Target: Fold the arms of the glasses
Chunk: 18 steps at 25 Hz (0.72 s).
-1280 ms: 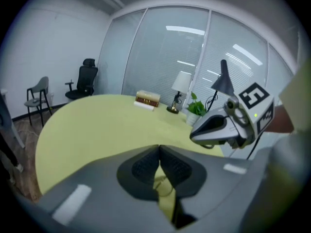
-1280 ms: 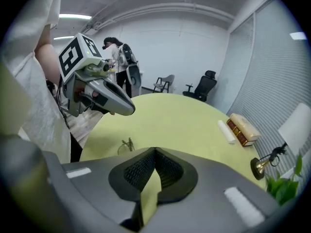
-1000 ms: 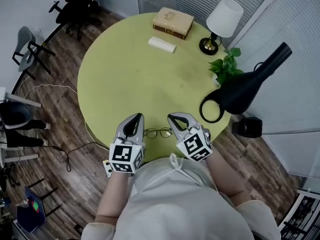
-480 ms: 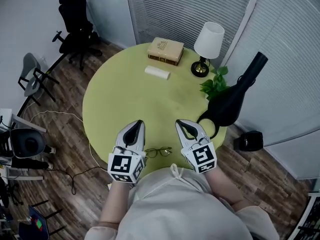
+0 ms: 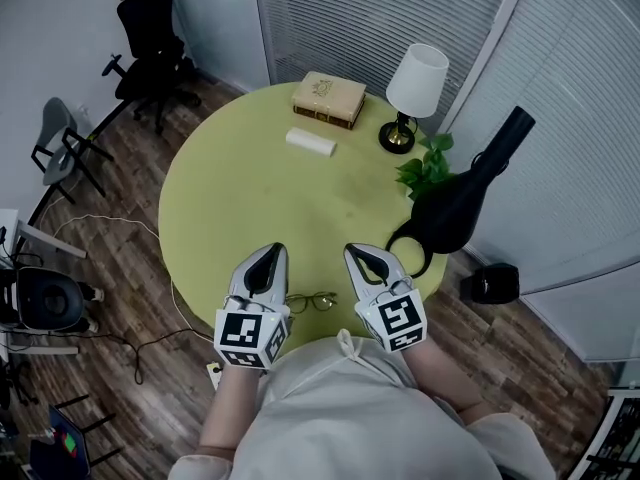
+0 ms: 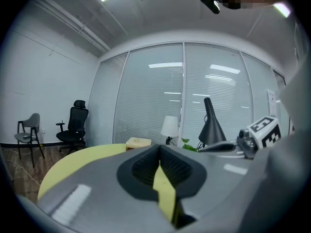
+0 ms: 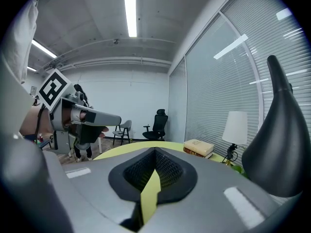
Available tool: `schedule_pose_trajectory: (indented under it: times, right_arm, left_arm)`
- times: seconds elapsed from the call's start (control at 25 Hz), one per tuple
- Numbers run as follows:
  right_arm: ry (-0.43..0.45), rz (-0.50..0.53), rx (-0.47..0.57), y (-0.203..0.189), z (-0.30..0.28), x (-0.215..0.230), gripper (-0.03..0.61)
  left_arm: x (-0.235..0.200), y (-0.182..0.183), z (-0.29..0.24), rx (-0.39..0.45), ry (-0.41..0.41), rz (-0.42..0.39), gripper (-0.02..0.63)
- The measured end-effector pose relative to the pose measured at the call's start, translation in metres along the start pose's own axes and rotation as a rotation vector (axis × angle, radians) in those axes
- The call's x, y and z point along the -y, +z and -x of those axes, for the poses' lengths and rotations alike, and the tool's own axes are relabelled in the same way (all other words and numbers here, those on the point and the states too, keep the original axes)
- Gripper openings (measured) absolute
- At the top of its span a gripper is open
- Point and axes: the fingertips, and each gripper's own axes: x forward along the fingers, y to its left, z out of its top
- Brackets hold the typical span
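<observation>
Thin-framed glasses (image 5: 312, 301) lie on the round yellow-green table (image 5: 250, 198), close to its near edge. Whether their arms are folded is too small to tell. My left gripper (image 5: 272, 253) hovers just left of them and my right gripper (image 5: 357, 255) just right; both point away from me and touch nothing. In the left gripper view the left gripper (image 6: 159, 150) has its jaws shut, with only a sliver of table showing between them. The right gripper (image 7: 154, 152) looks the same in the right gripper view. Neither gripper view shows the glasses.
At the table's far side are a tan book (image 5: 330, 98), a white roll (image 5: 311, 143) and a white-shaded lamp (image 5: 414, 83). A green plant (image 5: 425, 173) and a tall black jug-shaped vase (image 5: 465, 203) stand at the right edge. Office chairs (image 5: 150, 33) stand on the wooden floor to the left.
The head view has swung, so the table sits lower and farther back in the picture. Both grippers stay shut on either side of the glasses, which have not moved on the table.
</observation>
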Motion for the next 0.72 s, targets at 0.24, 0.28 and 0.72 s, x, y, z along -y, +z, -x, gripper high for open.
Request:
schedule_pose_trajectory:
  times: [0.24, 0.28, 0.72]
  right_arm:
    - [-0.009, -0.001, -0.004, -0.001, 0.001, 0.000, -0.002]
    - [-0.007, 0.000, -0.005, 0.000, 0.001, 0.000, -0.002]
    - [-0.013, 0.005, -0.015, 0.002, 0.003, 0.006, -0.002]
  left_arm:
    - [0.004, -0.010, -0.002, -0.019, 0.003, 0.024, 0.006]
    - [0.005, -0.011, -0.003, -0.019, 0.002, 0.025, 0.006]
    - [0.013, -0.010, -0.013, -0.007, -0.018, 0.030, 0.006]
